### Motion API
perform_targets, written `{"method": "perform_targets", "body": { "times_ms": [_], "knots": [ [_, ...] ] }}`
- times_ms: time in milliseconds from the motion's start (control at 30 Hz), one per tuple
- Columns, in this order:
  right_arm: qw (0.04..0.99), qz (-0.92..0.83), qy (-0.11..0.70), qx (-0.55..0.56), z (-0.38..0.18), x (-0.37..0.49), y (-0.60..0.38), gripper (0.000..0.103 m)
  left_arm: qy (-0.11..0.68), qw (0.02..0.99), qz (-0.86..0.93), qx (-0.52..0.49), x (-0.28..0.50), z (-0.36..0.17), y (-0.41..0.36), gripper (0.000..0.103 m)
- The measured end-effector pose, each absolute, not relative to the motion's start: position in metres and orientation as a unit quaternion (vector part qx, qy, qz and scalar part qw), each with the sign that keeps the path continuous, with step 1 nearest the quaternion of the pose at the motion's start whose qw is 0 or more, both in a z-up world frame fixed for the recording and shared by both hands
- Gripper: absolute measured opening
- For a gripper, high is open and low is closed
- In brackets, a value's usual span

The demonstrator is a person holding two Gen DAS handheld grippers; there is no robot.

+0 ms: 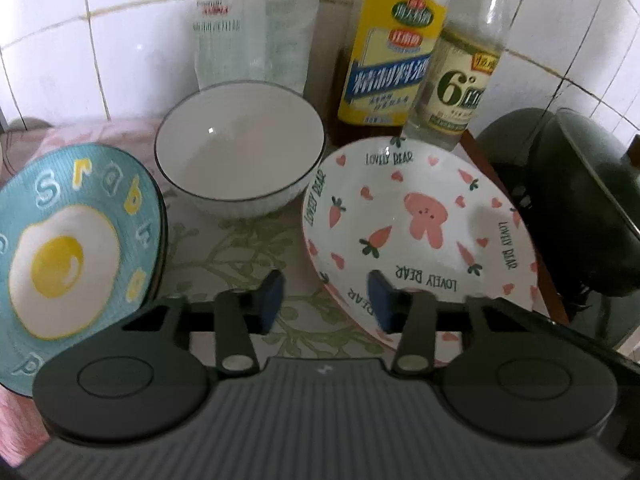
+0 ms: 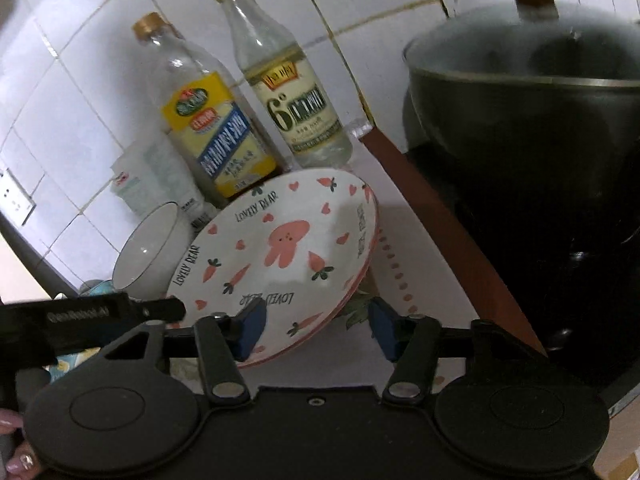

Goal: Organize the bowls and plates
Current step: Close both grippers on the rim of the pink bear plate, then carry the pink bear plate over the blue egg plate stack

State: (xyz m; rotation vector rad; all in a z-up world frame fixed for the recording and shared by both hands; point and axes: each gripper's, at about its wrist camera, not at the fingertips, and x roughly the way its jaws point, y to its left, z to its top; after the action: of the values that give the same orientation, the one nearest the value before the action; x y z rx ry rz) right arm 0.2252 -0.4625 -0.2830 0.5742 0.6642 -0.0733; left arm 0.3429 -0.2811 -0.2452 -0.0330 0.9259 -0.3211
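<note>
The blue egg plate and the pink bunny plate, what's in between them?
In the left wrist view, the white bowl with a dark rim sits between them toward the back; nearer the camera is only the leaf-patterned table cover.

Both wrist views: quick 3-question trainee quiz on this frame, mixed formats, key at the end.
1. True or false: the white bowl holds food.
2. What stands right behind the bear plate? A) two bottles B) a kettle C) a stack of cups
3. Fill in: the left gripper and the right gripper are both ____.

Key
1. False; it looks empty.
2. A; the yellow-label bottle and the clear bottle.
3. Open; neither grips anything, though the bear plate's near rim lies between the right gripper's fingers.
</note>
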Motion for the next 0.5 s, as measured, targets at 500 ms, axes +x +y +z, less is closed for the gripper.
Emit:
{"method": "perform_targets", "body": {
  "times_ms": [500],
  "knots": [
    [0.891,-0.052,0.315,0.323,-0.296,0.239,-0.473,0.024,0.483,0.856,-0.161,-0.092,0.357,-0.261,-0.277,0.017]
  ]
}}
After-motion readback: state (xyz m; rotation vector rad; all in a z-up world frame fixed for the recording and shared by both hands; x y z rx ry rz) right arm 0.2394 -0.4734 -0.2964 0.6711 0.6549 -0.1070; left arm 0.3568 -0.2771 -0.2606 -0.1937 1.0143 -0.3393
